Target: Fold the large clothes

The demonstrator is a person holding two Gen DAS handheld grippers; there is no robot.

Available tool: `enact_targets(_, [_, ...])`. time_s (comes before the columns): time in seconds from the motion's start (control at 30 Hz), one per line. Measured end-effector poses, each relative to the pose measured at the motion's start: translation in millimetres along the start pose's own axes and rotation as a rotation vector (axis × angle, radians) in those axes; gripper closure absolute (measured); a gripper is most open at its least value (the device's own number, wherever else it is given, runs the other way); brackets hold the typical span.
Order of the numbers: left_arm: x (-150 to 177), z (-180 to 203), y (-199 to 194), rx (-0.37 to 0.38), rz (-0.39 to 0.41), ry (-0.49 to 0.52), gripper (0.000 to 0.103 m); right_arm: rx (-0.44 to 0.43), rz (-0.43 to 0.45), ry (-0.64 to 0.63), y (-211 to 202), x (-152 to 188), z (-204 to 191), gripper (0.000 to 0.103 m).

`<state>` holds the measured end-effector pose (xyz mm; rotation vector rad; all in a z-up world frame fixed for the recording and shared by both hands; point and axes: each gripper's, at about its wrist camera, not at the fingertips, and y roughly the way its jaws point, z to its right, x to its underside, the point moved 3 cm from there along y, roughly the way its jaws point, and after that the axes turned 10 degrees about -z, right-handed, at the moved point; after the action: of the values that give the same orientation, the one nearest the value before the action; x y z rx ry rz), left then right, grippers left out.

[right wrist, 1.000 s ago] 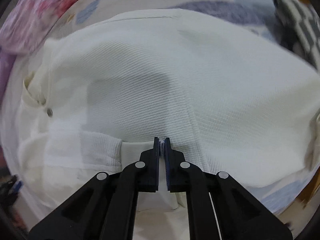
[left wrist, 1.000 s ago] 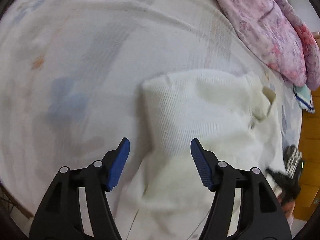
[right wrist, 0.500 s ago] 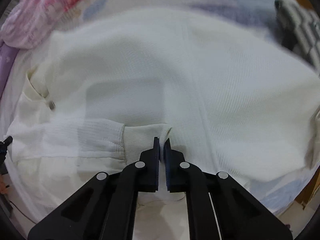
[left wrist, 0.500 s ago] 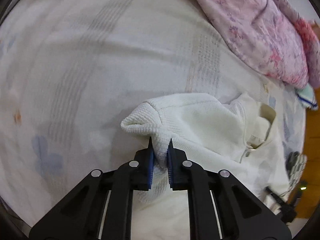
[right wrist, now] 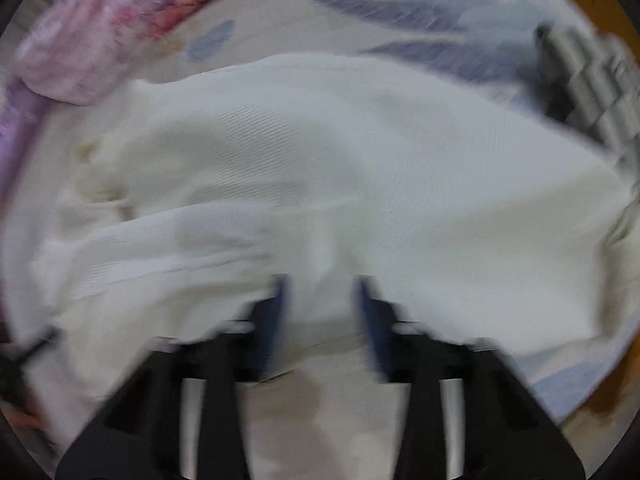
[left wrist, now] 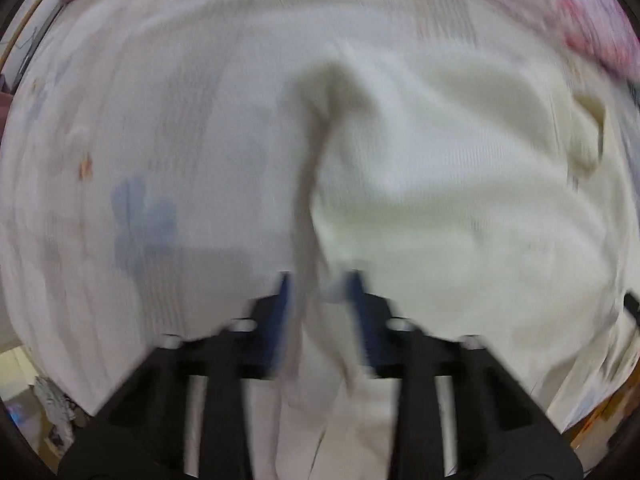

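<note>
Moved since half a second ago: the left gripper (left wrist: 318, 280), which then pinched a corner of the cream knit garment (left wrist: 460, 168) tightly, now has its blue pads further apart, the jaws having just been opening. A raised ridge of the cloth runs down between them. Heavy blur hides whether the pads are pressing on that ridge, so the grip cannot be told. Right gripper (right wrist: 322, 280): jaws then almost together on a cuff-like fold, now standing clearly apart. A soft hump of the garment (right wrist: 360, 160) lies in the gap, and the pads do not appear to clamp it. Both views are smeared by motion. Garment, location: spread on a bed, over a pale printed bedsheet (left wrist: 160, 120) that carries a faded blue flower print (left wrist: 144, 216). In the left wrist view it fills the right half of the frame, its collar opening (left wrist: 588, 128) near the right edge and its left edge lifted into the ridge. In the right wrist view it covers the middle of the frame, with a folded layer and a seam line at lower left. Other items: a pink floral quilt (left wrist: 592, 20) at the upper right of the left view, also seen at the upper left of the right view (right wrist: 100, 32), just beside the garment. A grey checked item (right wrist: 592, 80) lies at the upper right, near the garment's far edge.
</note>
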<state>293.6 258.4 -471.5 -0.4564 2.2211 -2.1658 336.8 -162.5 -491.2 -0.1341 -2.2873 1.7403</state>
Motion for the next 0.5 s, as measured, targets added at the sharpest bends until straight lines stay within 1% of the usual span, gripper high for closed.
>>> enact_targets(0.03, [7.1,5.5,7.2,0.014,-0.016,0.015,0.083,0.036,-0.025,-0.023,13.5,2.8,9.9,0.101])
enact_targets(0.07, [11.9,9.7,15.6,0.006,-0.026,0.025,0.083,0.073,-0.049,-0.037,27.6,4.7,10.0,0.101])
enact_targets(0.1, [16.7,10.3,29.4,-0.017,-0.033,0.020,0.083,0.089,-0.061,-0.044,35.4,11.4,22.1,0.102])
enact_targets(0.13, [18.8,9.0,34.2,-0.004,-0.032,0.008,0.083,0.092,-0.053,-0.045,41.2,12.9,26.0,0.102])
enact_targets(0.2, [22.3,3.4,30.6,0.024,-0.026,-0.029,0.083,0.081,-0.067,-0.020,37.7,12.1,29.7,0.102])
enact_targets(0.23, [22.2,1.6,30.8,0.025,-0.018,-0.021,0.080,0.079,-0.069,-0.020,37.6,11.7,32.6,0.103])
enact_targets(0.27, [21.3,0.3,34.4,0.022,-0.010,-0.006,0.079,0.082,-0.069,-0.031,41.3,4.5,28.9,0.103])
enact_targets(0.3, [16.9,0.2,42.3,0.029,-0.005,0.003,0.077,0.104,-0.068,-0.063,46.9,1.8,28.8,0.103])
enact_targets(0.37, [13.9,0.4,39.0,0.016,-0.006,0.013,0.076,0.121,-0.075,-0.068,44.3,-1.8,28.5,0.103])
enact_targets(0.47, [15.3,6.1,30.4,-0.018,-0.001,0.030,0.072,0.110,-0.085,-0.059,32.6,-7.6,26.6,0.101])
enact_targets(0.5, [17.4,6.1,27.6,-0.039,-0.008,0.024,0.065,0.116,-0.098,-0.040,27.1,-11.1,31.2,0.097])
